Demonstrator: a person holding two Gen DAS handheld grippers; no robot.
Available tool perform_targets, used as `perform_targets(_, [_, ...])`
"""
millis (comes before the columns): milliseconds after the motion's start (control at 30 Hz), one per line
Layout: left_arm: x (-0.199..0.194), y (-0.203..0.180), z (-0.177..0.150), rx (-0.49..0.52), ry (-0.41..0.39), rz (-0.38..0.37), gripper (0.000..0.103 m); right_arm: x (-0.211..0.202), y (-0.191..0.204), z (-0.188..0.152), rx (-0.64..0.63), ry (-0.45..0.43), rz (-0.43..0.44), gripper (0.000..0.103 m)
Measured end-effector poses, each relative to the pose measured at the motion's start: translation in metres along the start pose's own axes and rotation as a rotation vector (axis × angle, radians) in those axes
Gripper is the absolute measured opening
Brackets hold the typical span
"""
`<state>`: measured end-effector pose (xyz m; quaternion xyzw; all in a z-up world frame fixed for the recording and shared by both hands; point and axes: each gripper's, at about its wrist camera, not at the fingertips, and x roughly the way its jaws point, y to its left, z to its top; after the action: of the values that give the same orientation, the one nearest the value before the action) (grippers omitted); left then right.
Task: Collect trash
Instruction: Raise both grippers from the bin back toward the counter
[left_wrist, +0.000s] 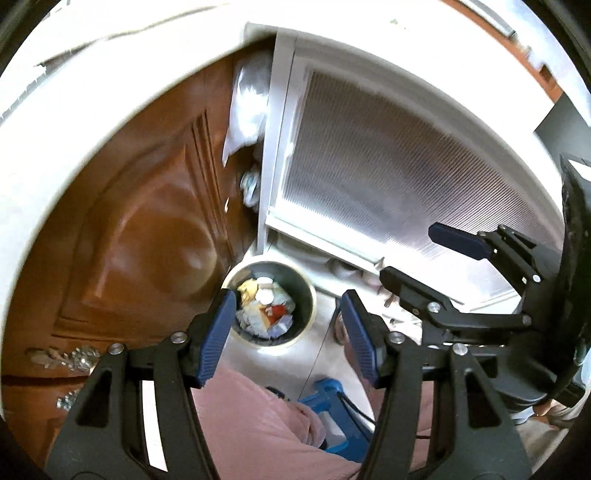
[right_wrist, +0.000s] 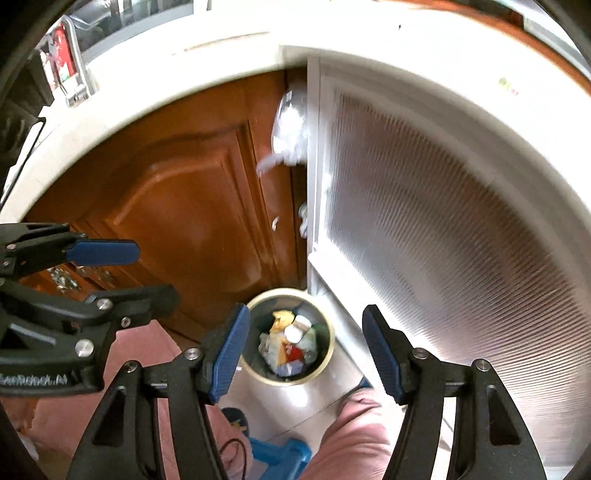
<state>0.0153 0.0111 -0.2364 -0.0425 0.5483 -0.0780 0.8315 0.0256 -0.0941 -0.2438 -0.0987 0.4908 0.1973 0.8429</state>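
Note:
A round waste bin (left_wrist: 309, 295) (right_wrist: 327, 339) with a cream rim stands on the pale floor, in the corner between a brown wooden door and a white ribbed panel. Crumpled wrappers and white cups, the trash (left_wrist: 264, 308) (right_wrist: 290, 345), fill it. My left gripper (left_wrist: 290, 332) hangs high above the bin, open, nothing between its blue pads. My right gripper (right_wrist: 304, 345) is likewise open and empty above the bin. Each gripper shows in the other's view: the right gripper (left_wrist: 410, 253) at the right edge, the left gripper (right_wrist: 155, 271) at the left edge.
The brown wooden door (left_wrist: 140, 236) (right_wrist: 192, 206) is to the left, the white ribbed panel (left_wrist: 388, 162) (right_wrist: 443, 236) to the right. A clear plastic bag (left_wrist: 247, 107) (right_wrist: 291, 129) hangs in the gap. The person's pink trouser legs (left_wrist: 258, 424) (right_wrist: 354, 435) and a blue stool (right_wrist: 280, 458) are below.

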Motion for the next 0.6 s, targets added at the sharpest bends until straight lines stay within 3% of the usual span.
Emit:
perform_targets(333, [-0.063,-0.027,0.040,0.083,-0.137,-0.024,0.056,-0.100,-0.032,0.039,0.013,-0.133,-0.027,0.064])
perform_targets(600, [-0.077,-0.052,0.097,0.177,-0.141,-0.046,0.056,-0.152,-0.084,0.086,-0.003,-0.180,-0.117,0.057])
